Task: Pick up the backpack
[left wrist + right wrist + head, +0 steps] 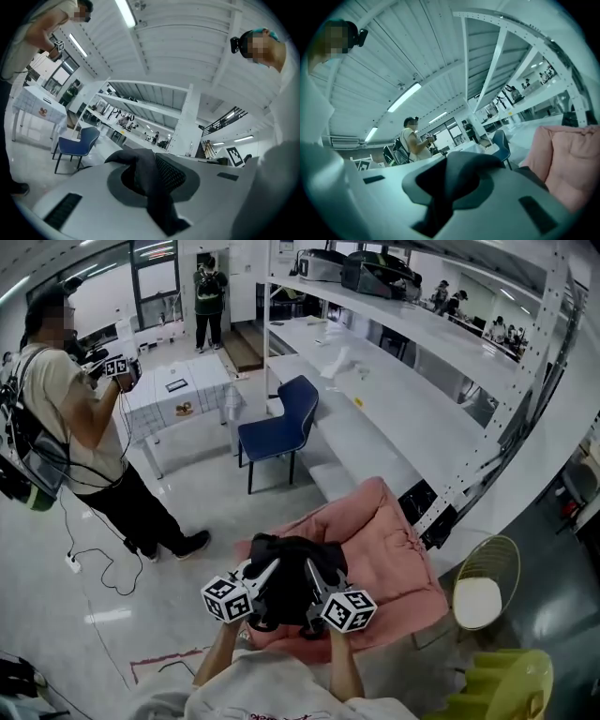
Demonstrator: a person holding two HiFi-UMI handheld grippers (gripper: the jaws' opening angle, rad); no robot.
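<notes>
A black backpack (295, 570) hangs just above a pink cushioned seat (394, 549), held from both sides. My left gripper (270, 574) is shut on a fold of its dark fabric (140, 164), which runs down between the jaws in the left gripper view. My right gripper (315, 579) is shut on another dark fold (461, 171) at the pack's right side. The pink seat (569, 159) shows to the right in the right gripper view. The lower part of the backpack is hidden behind the two grippers and their marker cubes.
White metal shelving (403, 399) runs along the right. A blue chair (279, 427) stands beyond the seat, with a cloth-covered table (178, 395) behind it. A person (84, 437) stands at the left with a cable on the floor. Yellow chairs (486, 592) are at the lower right.
</notes>
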